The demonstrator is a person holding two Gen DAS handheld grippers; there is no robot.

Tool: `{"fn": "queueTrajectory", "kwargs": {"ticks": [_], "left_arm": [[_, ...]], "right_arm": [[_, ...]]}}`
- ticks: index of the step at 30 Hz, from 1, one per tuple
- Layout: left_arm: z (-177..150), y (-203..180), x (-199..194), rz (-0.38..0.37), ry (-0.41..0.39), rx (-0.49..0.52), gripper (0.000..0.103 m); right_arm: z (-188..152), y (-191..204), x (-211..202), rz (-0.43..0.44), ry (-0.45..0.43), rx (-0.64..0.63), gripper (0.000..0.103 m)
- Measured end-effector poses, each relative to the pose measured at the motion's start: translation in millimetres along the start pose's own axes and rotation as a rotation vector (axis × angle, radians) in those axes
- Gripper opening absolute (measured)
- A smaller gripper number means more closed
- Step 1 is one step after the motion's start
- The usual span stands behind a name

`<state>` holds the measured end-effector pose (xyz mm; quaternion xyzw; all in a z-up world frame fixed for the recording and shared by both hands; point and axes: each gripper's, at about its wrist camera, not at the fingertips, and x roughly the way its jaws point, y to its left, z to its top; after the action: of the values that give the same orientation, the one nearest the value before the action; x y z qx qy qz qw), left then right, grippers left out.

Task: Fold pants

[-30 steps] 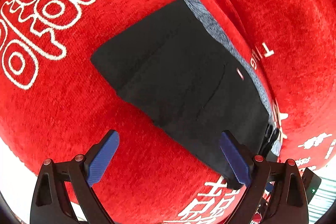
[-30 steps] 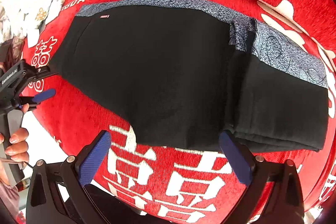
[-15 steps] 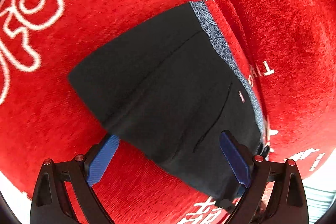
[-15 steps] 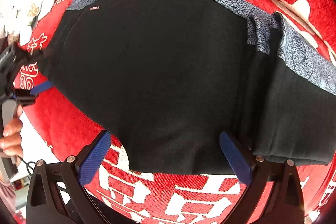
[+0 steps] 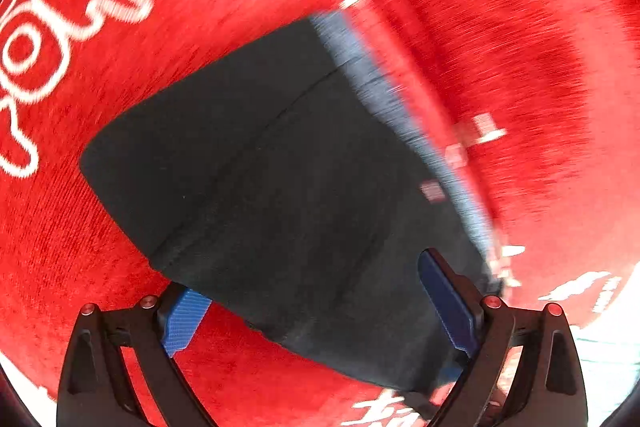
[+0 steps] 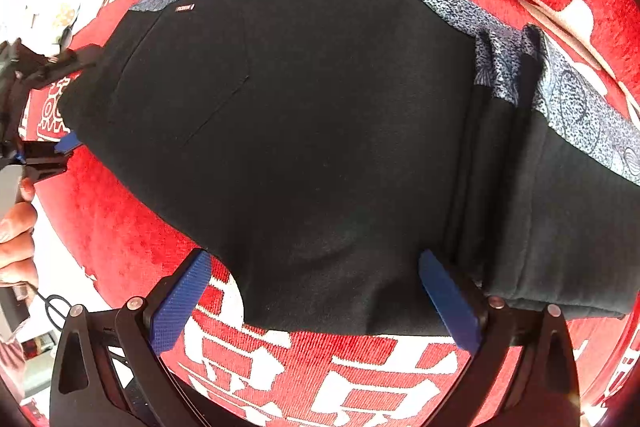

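both grippers, left (image 5: 316, 307) and right (image 6: 316, 301), gape wide at the near edge of the black pants (image 6: 300, 131), which lie partly folded on the red blanket (image 6: 348, 367). best to pinch every layer at the edge evenly, then fold across.

Strong motion blur was seen across the left wrist view; the right wrist view was sharp, brightly lit, with fisheye-bent, dark-vignetted edges.
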<state>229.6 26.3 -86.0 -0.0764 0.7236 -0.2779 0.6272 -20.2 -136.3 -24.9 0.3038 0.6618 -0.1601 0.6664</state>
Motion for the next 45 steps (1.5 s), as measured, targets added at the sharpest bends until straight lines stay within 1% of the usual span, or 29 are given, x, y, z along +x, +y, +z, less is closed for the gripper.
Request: {"fn": "queueTrajectory", "kwargs": {"ticks": [1, 2, 3, 4, 5, 6, 7, 8, 10, 12, 14, 16, 19, 21, 22, 25, 26, 28, 29, 30, 31, 32, 33, 35, 37, 40, 41, 44, 45], "left_arm": [[1, 2, 3, 0.041, -0.002, -0.004, 0.084], [1, 0, 1, 0.084, -0.026, 0.004, 0.079], [0, -1, 0, 0.096, -0.042, 0.009, 0.071], [-1, -4, -4, 0.116, -0.068, 0.016, 0.053], [-2, -10, -8, 0.164, -0.093, 0.046, 0.048], [-4, -16, -10, 0.189, -0.103, 0.083, 0.043], [-7, -25, -13, 0.229, -0.127, 0.136, 0.040], [-13, -38, -14, 0.290, -0.151, 0.222, 0.039], [-28, -66, -12, 0.420, -0.215, 0.412, 0.036], [-49, -89, -1, 0.564, -0.274, 0.606, 0.036], [-63, -101, 10, 0.650, -0.308, 0.722, 0.036], [-72, -104, 14, 0.692, -0.331, 0.790, 0.036], [-75, -102, 11, 0.706, -0.352, 0.825, 0.036], [-77, -102, 11, 0.716, -0.362, 0.838, 0.036], [-77, -104, 10, 0.723, -0.368, 0.845, 0.036], [-85, -103, 11, 0.751, -0.390, 0.885, 0.036], [-86, -104, 13, 0.757, -0.397, 0.896, 0.036], [-87, -105, 13, 0.762, -0.405, 0.910, 0.036], [-89, -105, 13, 0.763, -0.407, 0.912, 0.036], [-89, -105, 13, 0.763, -0.407, 0.913, 0.036], [-88, -106, 13, 0.761, -0.402, 0.912, 0.036], [-87, -105, 13, 0.756, -0.389, 0.908, 0.036], [-88, -107, 13, 0.753, -0.389, 0.909, 0.036], [-91, -114, 6, 0.742, -0.403, 0.922, 0.036], [-97, -126, -5, 0.723, -0.426, 0.943, 0.036], [-109, -150, -22, 0.693, -0.469, 0.983, 0.036], [-113, -158, -27, 0.683, -0.481, 0.995, 0.036], [-130, -189, -44, 0.635, -0.515, 1.036, 0.036], [-137, -201, -49, 0.616, -0.525, 1.051, 0.036]], "right_arm": [[1, 2, 0, -0.004, 0.003, -0.005, 0.103], [2, 3, -2, -0.004, 0.003, -0.008, 0.103], [3, 3, -6, 0.015, -0.003, -0.005, 0.103], [6, 4, -11, 0.032, -0.011, 0.003, 0.103], [9, 4, -17, 0.047, -0.024, 0.013, 0.103], [13, 2, -25, 0.063, -0.039, 0.023, 0.103], [18, 1, -32, 0.082, -0.053, 0.033, 0.103], [24, -1, -40, 0.104, -0.066, 0.043, 0.103], [38, -4, -54, 0.149, -0.081, 0.052, 0.103], [60, -1, -70, 0.209, -0.094, 0.040, 0.103], [86, 9, -84, 0.262, -0.103, 0.001, 0.103], [109, 24, -89, 0.309, -0.093, -0.038, 0.103], [150, 63, -82, 0.408, -0.006, -0.113, 0.103], [170, 89, -70, 0.444, 0.055, -0.152, 0.103], [174, 103, -64, 0.457, 0.085, -0.170, 0.103], [189, 151, -34, 0.452, 0.212, -0.251, 0.103], [190, 159, -29, 0.448, 0.239, -0.264, 0.103], [196, 184, -10, 0.431, 0.315, -0.312, 0.101], [195, 188, -4, 0.422, 0.334, -0.323, 0.096], [195, 193, 3, 0.408, 0.357, -0.330, 0.080], [195, 195, 11, 0.390, 0.383, -0.327, 0.061], [193, 195, 17, 0.378, 0.394, -0.318, 0.019], [193, 191, 21, 0.359, 0.391, -0.296, 0.020], [191, 183, 16, 0.382, 0.357, -0.281, 0.018], [187, 169, 1, 0.422, 0.303, -0.276, 0.018], [177, 135, -32, 0.535, 0.222, -0.235, 0.018], [176, 127, -38, 0.558, 0.205, -0.225, 0.018], [161, 86, -75, 0.664, 0.110, -0.164, 0.018], [157, 75, -84, 0.683, 0.085, -0.149, 0.018]]}}
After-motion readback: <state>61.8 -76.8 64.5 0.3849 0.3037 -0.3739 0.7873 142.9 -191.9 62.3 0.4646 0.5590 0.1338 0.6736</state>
